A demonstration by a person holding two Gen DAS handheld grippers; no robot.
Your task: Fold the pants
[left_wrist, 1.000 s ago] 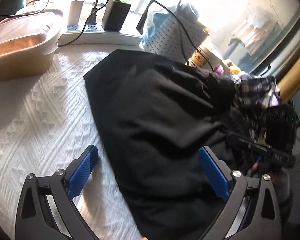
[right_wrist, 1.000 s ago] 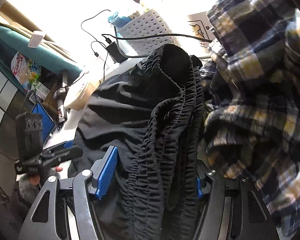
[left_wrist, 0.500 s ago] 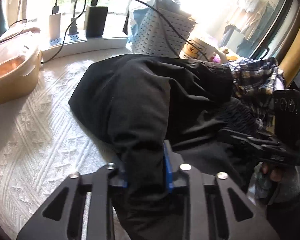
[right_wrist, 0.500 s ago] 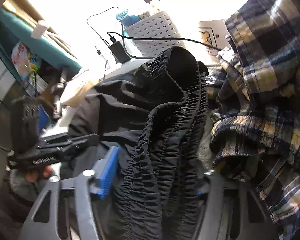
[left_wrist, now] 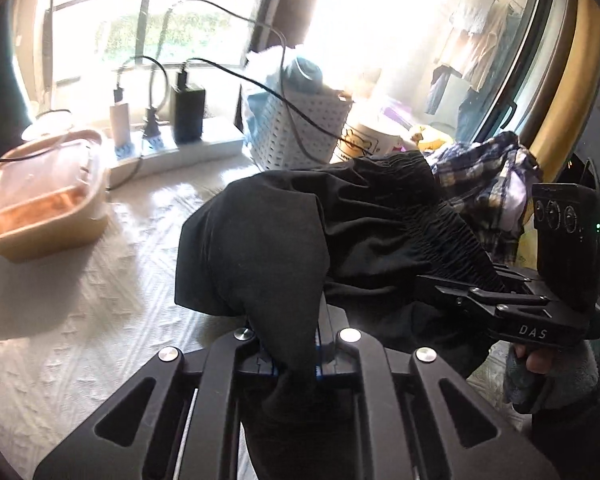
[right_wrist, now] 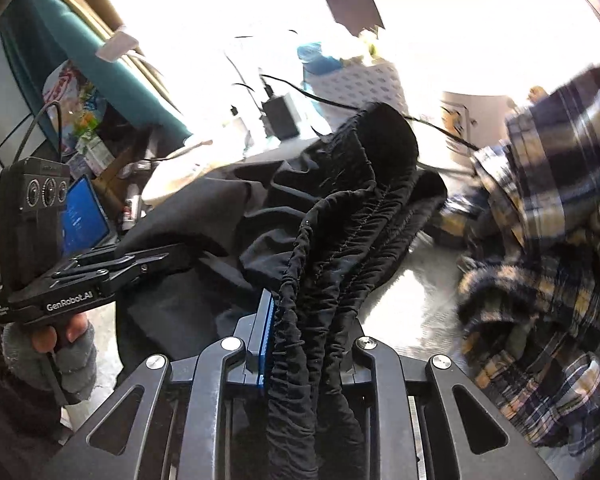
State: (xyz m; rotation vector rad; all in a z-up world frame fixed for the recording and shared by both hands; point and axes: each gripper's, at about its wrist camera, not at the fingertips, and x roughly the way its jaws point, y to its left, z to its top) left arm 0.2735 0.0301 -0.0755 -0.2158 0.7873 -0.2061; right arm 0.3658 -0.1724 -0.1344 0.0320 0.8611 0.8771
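The black pants (left_wrist: pixel 300 240) hang bunched above the white textured bedcover (left_wrist: pixel 80 320). My left gripper (left_wrist: pixel 296 356) is shut on a fold of the leg fabric, which hides its pads. My right gripper (right_wrist: pixel 304 344) is shut on the gathered elastic waistband (right_wrist: pixel 340 232). The right gripper also shows in the left wrist view (left_wrist: pixel 500 300), holding the waistband at the right. The left gripper shows in the right wrist view (right_wrist: pixel 132 264) at the left, holding the pants.
A tan lidded food container (left_wrist: pixel 44 200) sits at the left. A power strip with chargers (left_wrist: pixel 172 136), a white perforated basket (left_wrist: pixel 300 132) and a cup (left_wrist: pixel 368 140) line the window. A plaid shirt (right_wrist: pixel 548 260) lies bunched at the right.
My left gripper went from open over the pants to shut on the leg fabric. My right gripper closed on the waistband. Both lifted the pants off the bedcover.
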